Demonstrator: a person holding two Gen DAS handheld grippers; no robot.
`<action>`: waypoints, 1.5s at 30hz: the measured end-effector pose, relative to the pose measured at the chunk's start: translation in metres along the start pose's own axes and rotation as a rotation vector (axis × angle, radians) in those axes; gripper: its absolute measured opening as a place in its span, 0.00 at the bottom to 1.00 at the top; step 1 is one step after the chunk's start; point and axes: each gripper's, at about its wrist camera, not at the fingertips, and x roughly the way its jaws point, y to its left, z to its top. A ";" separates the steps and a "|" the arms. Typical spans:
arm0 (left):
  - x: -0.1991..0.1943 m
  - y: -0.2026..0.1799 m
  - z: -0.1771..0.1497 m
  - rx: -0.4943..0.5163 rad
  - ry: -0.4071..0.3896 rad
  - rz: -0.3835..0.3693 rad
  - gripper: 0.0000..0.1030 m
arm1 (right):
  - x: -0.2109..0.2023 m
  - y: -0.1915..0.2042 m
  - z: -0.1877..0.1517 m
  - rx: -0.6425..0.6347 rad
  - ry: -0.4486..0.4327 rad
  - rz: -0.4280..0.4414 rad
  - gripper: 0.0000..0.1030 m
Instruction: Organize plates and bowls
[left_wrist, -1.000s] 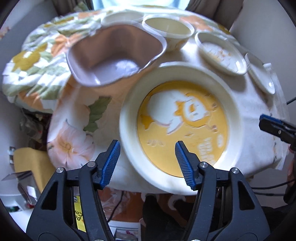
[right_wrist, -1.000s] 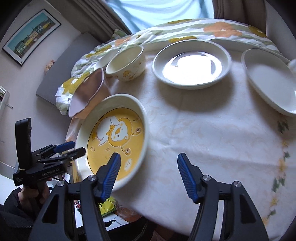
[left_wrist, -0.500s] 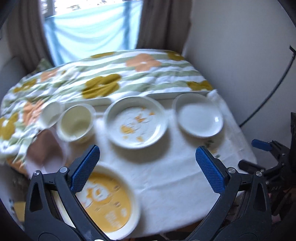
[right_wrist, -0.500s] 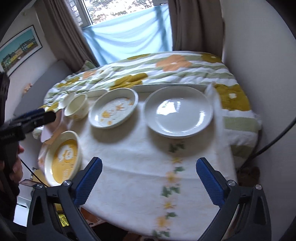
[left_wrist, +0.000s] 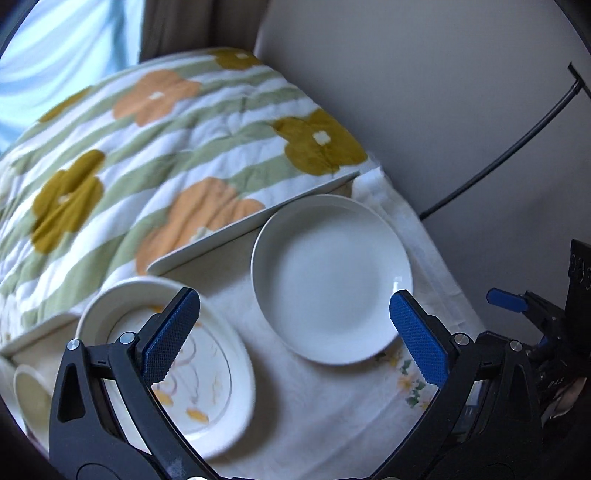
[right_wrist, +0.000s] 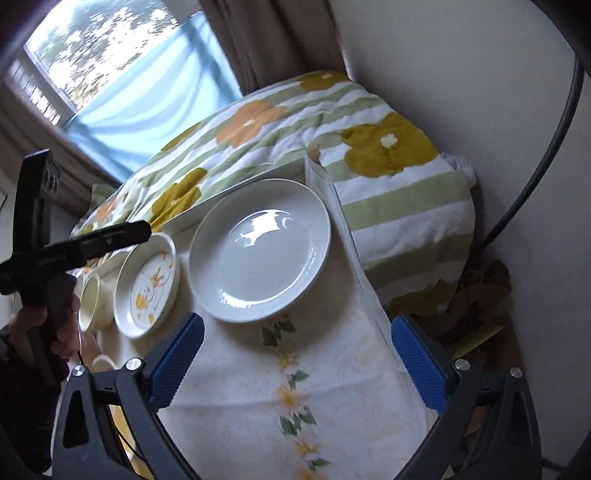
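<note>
A plain white plate (left_wrist: 332, 277) lies on the tablecloth, also in the right wrist view (right_wrist: 258, 251). A shallow flower-patterned dish (left_wrist: 199, 376) sits to its left, also seen from the right wrist (right_wrist: 147, 284). A small cream bowl (right_wrist: 92, 299) stands left of the dish, at the left edge of the left wrist view (left_wrist: 31, 395). My left gripper (left_wrist: 295, 339) is wide open and empty, above the near edge of the white plate. My right gripper (right_wrist: 295, 365) is wide open and empty over the tablecloth, short of the plate.
A floral striped quilt (left_wrist: 147, 147) lies behind the dishes and drapes over the table's right side (right_wrist: 399, 192). A wall (left_wrist: 443, 92) and a black cable (left_wrist: 517, 140) are at the right. The other gripper shows at the right edge (left_wrist: 517, 302) and at the left (right_wrist: 74, 243).
Both grippers have swung right and closer to the white plate. The yellow cartoon plate has dropped out of both views. Both grippers opened wide during the last second.
</note>
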 end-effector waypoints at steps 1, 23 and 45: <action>0.012 0.003 0.004 0.016 0.023 -0.010 0.92 | 0.007 -0.002 0.001 0.022 0.009 -0.012 0.98; 0.107 0.033 0.025 0.125 0.171 -0.096 0.17 | 0.091 -0.011 0.008 0.317 0.023 -0.021 0.16; 0.042 0.008 0.016 0.120 0.039 0.025 0.17 | 0.054 0.003 0.012 0.137 -0.029 0.043 0.16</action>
